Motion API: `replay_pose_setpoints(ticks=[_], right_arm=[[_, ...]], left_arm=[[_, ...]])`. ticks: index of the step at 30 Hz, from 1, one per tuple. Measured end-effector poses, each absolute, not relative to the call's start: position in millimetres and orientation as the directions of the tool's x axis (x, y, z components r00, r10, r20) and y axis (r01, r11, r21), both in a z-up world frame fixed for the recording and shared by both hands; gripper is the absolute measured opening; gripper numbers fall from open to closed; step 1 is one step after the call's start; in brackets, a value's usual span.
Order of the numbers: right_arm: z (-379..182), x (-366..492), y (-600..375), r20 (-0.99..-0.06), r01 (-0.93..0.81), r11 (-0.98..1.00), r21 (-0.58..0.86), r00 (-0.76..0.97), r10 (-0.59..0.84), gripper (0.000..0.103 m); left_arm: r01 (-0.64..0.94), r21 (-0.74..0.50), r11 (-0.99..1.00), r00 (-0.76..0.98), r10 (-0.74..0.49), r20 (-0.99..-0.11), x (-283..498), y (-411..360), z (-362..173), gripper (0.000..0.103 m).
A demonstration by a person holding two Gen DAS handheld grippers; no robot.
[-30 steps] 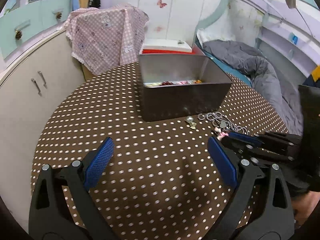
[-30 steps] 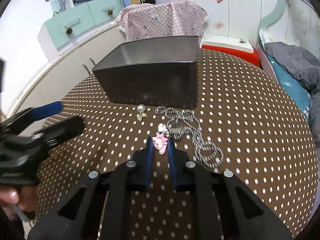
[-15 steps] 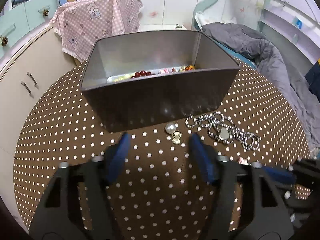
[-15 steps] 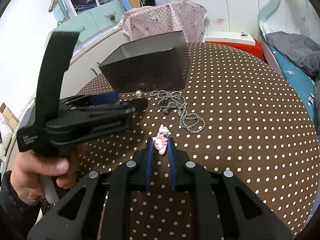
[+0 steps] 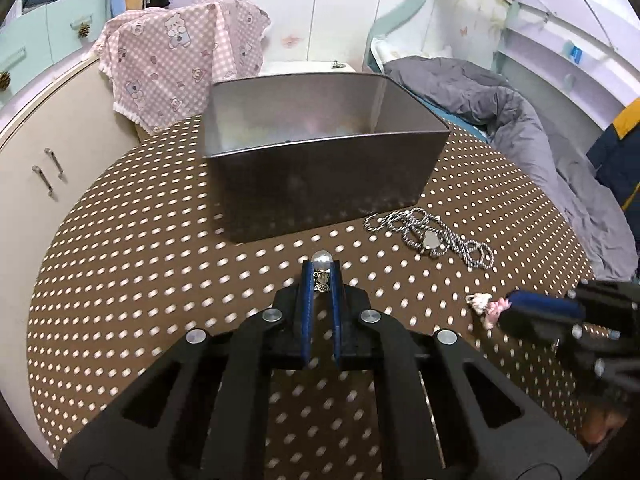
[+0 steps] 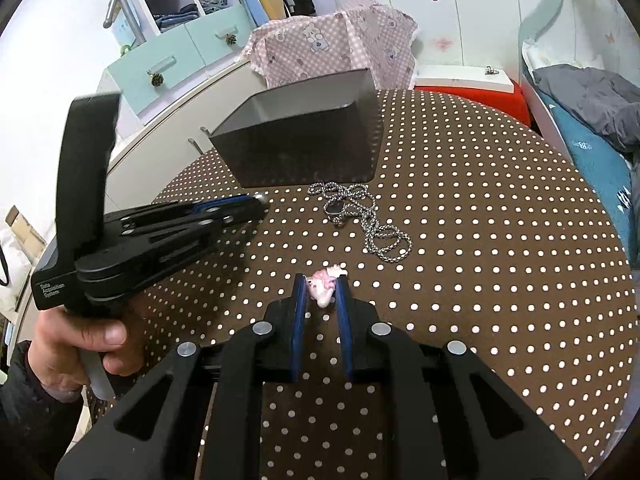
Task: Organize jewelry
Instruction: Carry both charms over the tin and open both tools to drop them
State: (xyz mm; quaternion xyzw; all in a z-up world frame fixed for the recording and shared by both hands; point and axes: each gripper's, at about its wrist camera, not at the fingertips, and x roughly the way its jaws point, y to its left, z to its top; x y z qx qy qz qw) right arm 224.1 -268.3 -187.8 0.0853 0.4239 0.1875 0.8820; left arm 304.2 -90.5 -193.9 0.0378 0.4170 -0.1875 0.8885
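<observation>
The left gripper (image 5: 321,280) is clenched on a pearl earring (image 5: 321,265), with the round pearl poking out just past the blue fingertips and a small metal charm caught between the pads. It sits low over the brown dotted tablecloth (image 5: 152,264), just in front of the near wall of the dark metal box (image 5: 320,184), which stands open at the far middle of the table. To the right of the box's near corner, a silver chain necklace (image 5: 430,236) lies in loose loops on the cloth, touching nothing else. Farther right and nearer, the right gripper (image 6: 321,286) grasps a small pink-and-white charm (image 6: 324,286) between its blue fingers (image 6: 298,312), close above the cloth. In the right wrist view the left gripper reaches in from the left, its tip near the box's front.
</observation>
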Motion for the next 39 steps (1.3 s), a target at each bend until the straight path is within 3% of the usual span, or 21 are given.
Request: replay_pose_setpoints(ticks=[11, 13, 14, 15, 16, 18, 20, 21, 22, 33, 39], right_arm=[[-176.7, 216.6, -277.9, -0.718, -0.249, 0.922, 0.298, 0.577, 0.388, 0.014], [-181.7, 218.2, -274.5, -0.741, -0.238, 0.928, 0.285, 0.559, 0.371, 0.027], [-184.1, 217.8, -273.0, -0.744, -0.238, 0.930, 0.279, 0.559, 0.366, 0.048], [-186.6, 217.9, -269.0, -0.743, -0.241, 0.931, 0.274, 0.561, 0.364, 0.056], [-188.4, 219.7, -265.5, -0.745, -0.246, 0.931, 0.271, 0.558, 0.365, 0.056], [-194.1, 225.7, -257.0, -0.756, -0.254, 0.938, 0.236, 0.559, 0.342, 0.053], [-200.9, 231.6, -248.7, -0.772, -0.264, 0.943, 0.201, 0.551, 0.318, 0.040], [-201.8, 232.3, -244.7, -0.772, -0.271, 0.947, 0.171, 0.561, 0.300, 0.029], [-201.2, 233.0, -240.4, -0.777, -0.291, 0.943, 0.161, 0.551, 0.303, 0.009], [-172.4, 212.8, -242.9, -0.726, -0.369, 0.922, 0.118, 0.601, 0.334, 0.010], [-140.9, 219.4, -252.6, -0.664, -0.370, 0.909, 0.193, 0.633, 0.399, 0.010]], left_arm=[[0.336, -0.115, 0.935, 0.612, -0.310, -0.728, 282.3, -51.8, -176.4, 0.008], [0.334, -0.117, 0.935, 0.612, -0.310, -0.727, 279.2, -48.6, -177.3, 0.008], [0.334, -0.118, 0.935, 0.612, -0.310, -0.728, 278.6, -47.1, -177.9, 0.008], [0.334, -0.119, 0.935, 0.610, -0.310, -0.729, 277.7, -46.5, -179.0, 0.008], [0.333, -0.121, 0.935, 0.608, -0.312, -0.730, 277.1, -45.8, -180.1, 0.008], [0.335, -0.124, 0.934, 0.604, -0.314, -0.733, 274.7, -46.1, -182.5, 0.008], [0.336, -0.128, 0.933, 0.604, -0.318, -0.731, 271.5, -45.9, -182.5, 0.008], [0.337, -0.129, 0.933, 0.605, -0.319, -0.729, 269.2, -45.6, -181.8, 0.008], [0.337, -0.128, 0.933, 0.607, -0.320, -0.727, 268.2, -45.2, -180.7, 0.008], [0.336, -0.133, 0.932, 0.639, -0.329, -0.695, 263.9, -36.7, -164.5, 0.008], [0.352, -0.136, 0.926, 0.654, -0.348, -0.671, 262.4, -39.4, -150.4, 0.008]])
